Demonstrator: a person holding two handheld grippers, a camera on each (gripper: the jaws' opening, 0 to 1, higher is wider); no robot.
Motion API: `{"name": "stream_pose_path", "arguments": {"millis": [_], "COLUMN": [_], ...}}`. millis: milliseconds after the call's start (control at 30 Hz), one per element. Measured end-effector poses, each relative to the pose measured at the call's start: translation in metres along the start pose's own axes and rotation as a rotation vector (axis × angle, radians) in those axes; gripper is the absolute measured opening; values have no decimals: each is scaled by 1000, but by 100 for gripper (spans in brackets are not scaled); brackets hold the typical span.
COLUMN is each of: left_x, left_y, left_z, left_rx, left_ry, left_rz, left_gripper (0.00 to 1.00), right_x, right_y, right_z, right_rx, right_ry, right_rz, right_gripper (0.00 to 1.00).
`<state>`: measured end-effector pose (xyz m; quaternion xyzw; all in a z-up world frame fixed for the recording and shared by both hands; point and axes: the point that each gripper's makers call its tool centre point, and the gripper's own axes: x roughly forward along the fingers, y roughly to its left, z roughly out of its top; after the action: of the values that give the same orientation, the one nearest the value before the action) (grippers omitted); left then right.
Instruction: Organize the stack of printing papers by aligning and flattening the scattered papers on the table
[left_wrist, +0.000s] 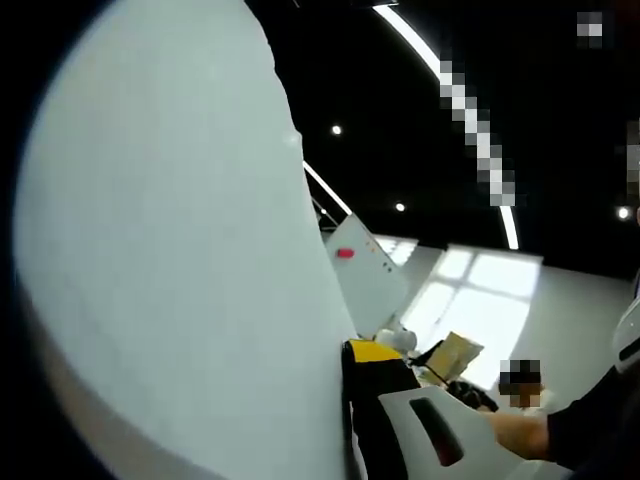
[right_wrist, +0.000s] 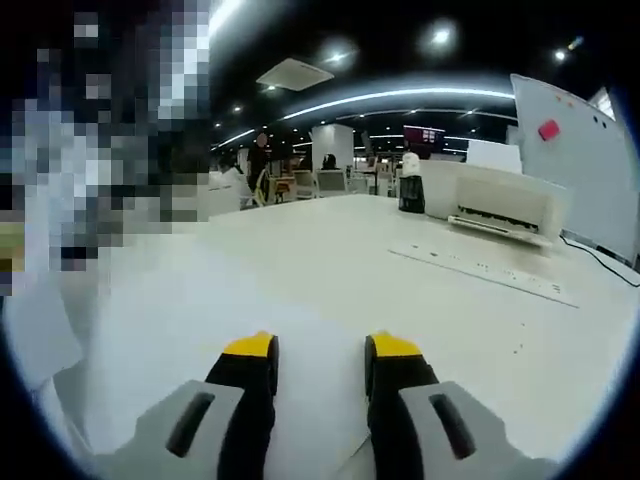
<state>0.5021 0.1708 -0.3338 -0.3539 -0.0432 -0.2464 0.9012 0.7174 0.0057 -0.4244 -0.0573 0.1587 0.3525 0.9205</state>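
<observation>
You are working at one broad white table (right_wrist: 330, 260) in a dim open office under ceiling light strips. In the left gripper view, a big white sheet of paper (left_wrist: 170, 250) is rising up against your left gripper (left_wrist: 372, 372); whether its jaws are pinching it, you cannot tell. Your right gripper (right_wrist: 320, 360) is hovering over the table's near edge, jaws narrowly parted, holding nothing. One white printer (right_wrist: 505, 205) is sitting toward the far right corner.

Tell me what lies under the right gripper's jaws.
White paper on the white table lies beneath the open right gripper. What is under that paper is covered.
</observation>
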Motion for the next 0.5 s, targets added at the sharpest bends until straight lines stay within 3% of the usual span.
{"name": "stream_pose_path", "arguments": {"millis": [167,300,500], "left_x": [0,-1,-1], "left_y": [0,0,-1], "left_z": [0,0,1], "left_rx": [-2,-5,-3], "left_ry": [0,0,-3], "left_rz": [-1,-3,-6], "left_gripper": [7,7,7], "right_x": [1,5,6], "right_y": [-9,-19,-19], "right_z": [0,0,1], "right_rx": [11,26,24], "right_ry": [-6,-5,-10], "right_rz": [-51,-91,-87], "right_gripper": [49,79,80]}}
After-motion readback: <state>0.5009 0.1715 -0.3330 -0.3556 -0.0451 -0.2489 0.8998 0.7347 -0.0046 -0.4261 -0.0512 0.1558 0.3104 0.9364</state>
